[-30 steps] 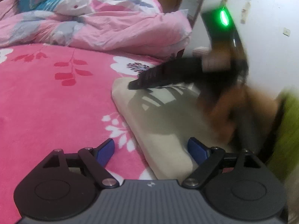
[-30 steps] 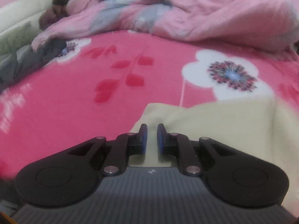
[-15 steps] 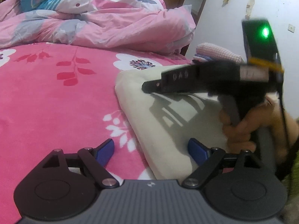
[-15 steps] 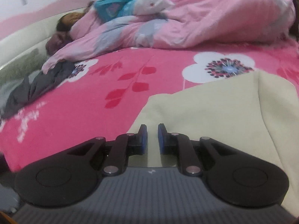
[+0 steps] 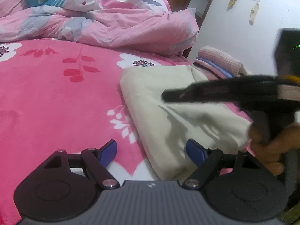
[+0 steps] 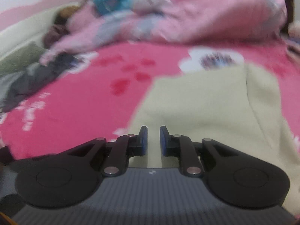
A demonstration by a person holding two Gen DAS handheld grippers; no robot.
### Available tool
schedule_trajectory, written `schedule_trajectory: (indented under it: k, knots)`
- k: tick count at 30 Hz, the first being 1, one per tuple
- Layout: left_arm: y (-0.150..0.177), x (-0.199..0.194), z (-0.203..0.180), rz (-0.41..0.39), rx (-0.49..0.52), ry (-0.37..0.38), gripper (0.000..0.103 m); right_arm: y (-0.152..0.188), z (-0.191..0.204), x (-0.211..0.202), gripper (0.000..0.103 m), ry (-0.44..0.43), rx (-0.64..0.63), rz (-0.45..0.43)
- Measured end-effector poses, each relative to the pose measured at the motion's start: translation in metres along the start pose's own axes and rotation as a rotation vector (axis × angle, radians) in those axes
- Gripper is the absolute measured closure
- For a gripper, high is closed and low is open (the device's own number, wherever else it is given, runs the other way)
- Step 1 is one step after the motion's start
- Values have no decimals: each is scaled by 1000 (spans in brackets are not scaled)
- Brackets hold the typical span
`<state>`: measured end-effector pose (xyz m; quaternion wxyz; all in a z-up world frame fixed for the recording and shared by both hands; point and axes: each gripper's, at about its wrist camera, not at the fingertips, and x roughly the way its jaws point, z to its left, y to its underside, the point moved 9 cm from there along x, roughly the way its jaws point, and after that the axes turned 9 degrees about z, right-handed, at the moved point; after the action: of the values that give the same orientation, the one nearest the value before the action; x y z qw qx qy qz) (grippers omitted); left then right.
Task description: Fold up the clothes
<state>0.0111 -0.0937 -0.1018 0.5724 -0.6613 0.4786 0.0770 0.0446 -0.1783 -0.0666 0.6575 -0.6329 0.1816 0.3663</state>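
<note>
A folded cream garment [image 5: 168, 103] lies on the pink flowered bed; it also shows in the right wrist view [image 6: 206, 108]. My left gripper [image 5: 151, 151] is open, its fingers astride the garment's near left corner. My right gripper [image 6: 153, 137] hovers above the garment with its pads a small gap apart and nothing between them; from the left wrist view it [image 5: 165, 96] is a blurred black bar over the cloth, held in a hand at the right.
A rumpled pink duvet [image 5: 112, 18] is heaped at the back of the bed. A stack of folded clothes [image 5: 219, 63] sits behind the cream garment by the white wall. A dark grey garment [image 6: 33, 78] lies at the bed's left.
The right gripper has drawn back toward the near right over the cream garment and lifted, still nearly closed. The left gripper has stayed open at the garment's corner.
</note>
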Motion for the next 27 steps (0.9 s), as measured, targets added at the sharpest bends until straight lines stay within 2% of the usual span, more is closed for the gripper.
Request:
schedule_trajectory:
  k: [4,6,7,8,10,13,15,17,18,22,25,27]
  knots:
    - [4,-12,11,14,-40,4,22,35,-5,29,90,-46,18,-9]
    - [5,-19,17,15,-50,-13,25,35,-16,26,90,-113,112,-24]
    - [5,-23,20,13,-55,-29,25,33,-17,23,90,-118,134,-14]
    - [4,-27,24,8,-63,-36,25,30,-18,20,90,-118,151,-2]
    - [1,-35,30,-9,-77,-50,25,27,-7,1,88,-77,104,-10]
    - [-10,-45,38,-47,-90,-77,25,33,12,-27,89,-70,23,-46]
    - [-22,-47,37,-72,-71,-74,25,55,10,-14,89,-31,1,6]
    - [-37,-45,31,-88,-40,-64,25,67,3,-6,89,-56,19,-39]
    - [-43,-43,26,-91,-19,-56,25,65,0,-9,89,-70,52,-32]
    - [-66,-26,3,-72,80,-55,25,61,0,-33,88,9,93,-46]
    - [-82,-10,-12,-69,153,-77,25,64,-16,-70,88,106,101,-133]
    - [-93,1,-23,-80,183,-84,25,62,-40,-86,88,195,115,-159]
